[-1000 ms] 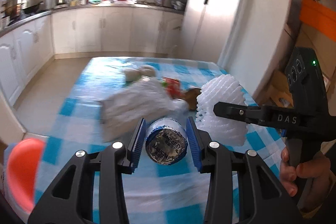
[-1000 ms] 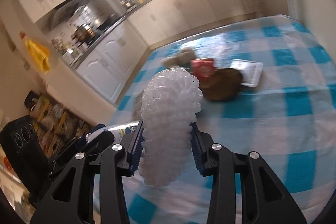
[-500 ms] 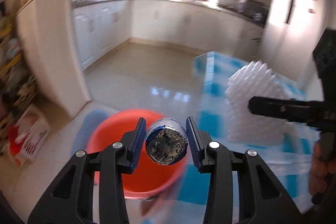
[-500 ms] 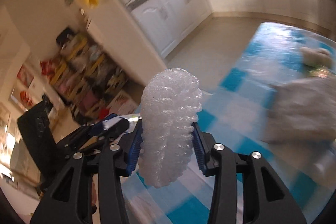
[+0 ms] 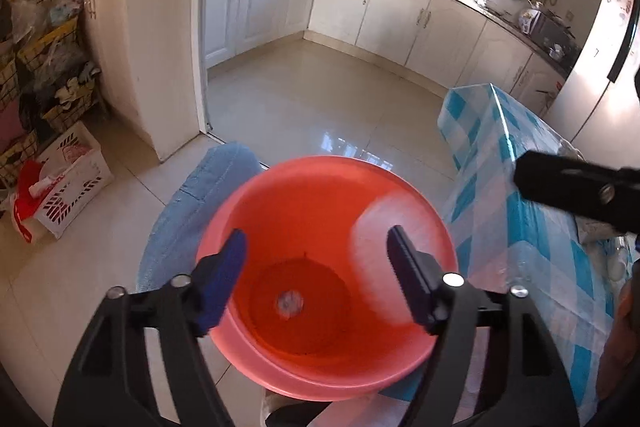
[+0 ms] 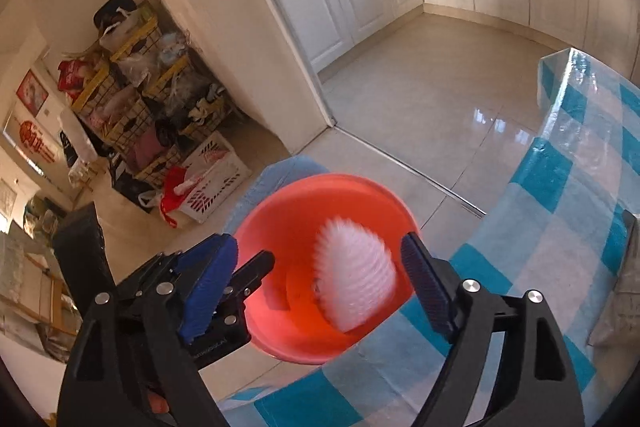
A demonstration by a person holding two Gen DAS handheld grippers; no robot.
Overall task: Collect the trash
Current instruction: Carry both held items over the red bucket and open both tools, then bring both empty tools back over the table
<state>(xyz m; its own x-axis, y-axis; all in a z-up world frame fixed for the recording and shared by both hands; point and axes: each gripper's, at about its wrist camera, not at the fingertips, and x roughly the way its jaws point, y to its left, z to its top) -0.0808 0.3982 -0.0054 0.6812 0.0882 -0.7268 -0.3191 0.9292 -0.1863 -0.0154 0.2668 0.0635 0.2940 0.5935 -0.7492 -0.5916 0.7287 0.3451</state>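
Observation:
A red-orange bucket point(image 5: 328, 227) stands below the table edge; it also shows in the right wrist view point(image 6: 288, 219). My left gripper point(image 5: 316, 267) is open and empty right above it. The plastic bottle point(image 5: 290, 305) lies small and blurred at the bucket's bottom. My right gripper point(image 6: 320, 283) is open above the bucket. The white foam fruit net point(image 6: 354, 287) is free of the fingers and falls blurred into the bucket's mouth. One black finger of the right gripper point(image 5: 576, 187) shows at the right of the left wrist view.
The blue-and-white checked table point(image 5: 532, 227) is at the right, also in the right wrist view point(image 6: 560, 247). A blue seat point(image 5: 192, 203) sits under the bucket. A white crate point(image 6: 212, 179) and cluttered wire shelves point(image 6: 136, 99) stand at the left. Tiled floor point(image 5: 320, 99) lies beyond.
Both grippers swung from the table to above the bucket and opened. The bottle dropped into the bucket; the foam net left the right gripper and is falling in.

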